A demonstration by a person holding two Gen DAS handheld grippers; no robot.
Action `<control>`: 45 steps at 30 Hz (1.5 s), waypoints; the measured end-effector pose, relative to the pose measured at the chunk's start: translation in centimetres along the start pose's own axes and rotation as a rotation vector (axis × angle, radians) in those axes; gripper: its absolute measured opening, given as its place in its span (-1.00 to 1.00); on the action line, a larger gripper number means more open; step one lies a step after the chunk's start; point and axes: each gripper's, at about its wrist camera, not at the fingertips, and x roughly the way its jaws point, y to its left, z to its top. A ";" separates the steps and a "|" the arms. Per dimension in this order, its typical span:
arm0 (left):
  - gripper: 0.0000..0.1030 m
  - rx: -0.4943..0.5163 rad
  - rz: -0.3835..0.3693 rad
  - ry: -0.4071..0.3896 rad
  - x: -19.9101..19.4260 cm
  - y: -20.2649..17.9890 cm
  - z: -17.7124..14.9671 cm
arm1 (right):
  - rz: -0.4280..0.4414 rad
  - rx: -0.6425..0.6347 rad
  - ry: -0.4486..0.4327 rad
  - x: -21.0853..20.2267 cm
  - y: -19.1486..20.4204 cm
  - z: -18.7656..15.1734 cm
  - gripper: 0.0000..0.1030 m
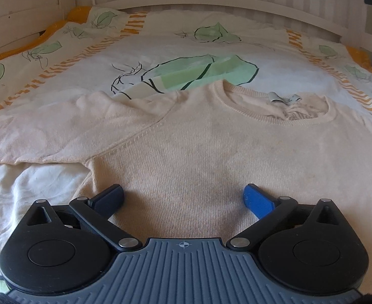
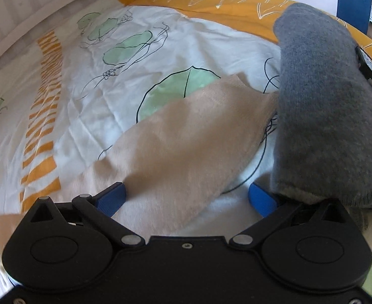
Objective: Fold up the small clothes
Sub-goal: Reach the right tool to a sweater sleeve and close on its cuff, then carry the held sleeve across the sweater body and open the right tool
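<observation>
Cream sweater point(image 1: 198, 147) flat on duvet point(image 1: 160, 38), sleeve edge near grey knit point(image 2: 325, 101); both claws point(image 1: 183, 195) point(image 2: 187, 195) spread.

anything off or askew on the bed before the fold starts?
Nothing damaged or spilled. The cream sweater lies flat, neck away from the left gripper. Its one sleeve runs out toward the folded grey knit, tip reaching its edge. Both grippers are open, right gripper over that sleeve.

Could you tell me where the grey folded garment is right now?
In the right wrist view, the grey folded garment lies on the bedspread, right of the beige sweater's sleeve.
</observation>
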 end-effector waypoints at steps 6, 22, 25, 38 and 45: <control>1.00 0.002 0.002 -0.004 0.2 -0.1 -0.1 | -0.020 0.014 -0.035 -0.4 0.1 0.2 0.44; 1.00 -0.006 -0.004 -0.007 0.2 0.0 0.0 | 0.238 -0.370 -0.208 -11.2 13.1 0.2 -0.67; 1.00 -0.010 -0.007 -0.008 0.2 0.1 -0.1 | 0.345 -0.506 -0.214 -13.6 18.1 -2.8 -0.67; 1.00 -0.025 -0.020 -0.008 0.2 0.4 -0.1 | 0.529 -0.913 0.032 -11.1 31.1 -22.2 -0.51; 1.00 -0.029 -0.024 -0.007 0.2 0.4 0.0 | 0.567 -0.860 -0.033 -13.3 26.4 -22.5 0.24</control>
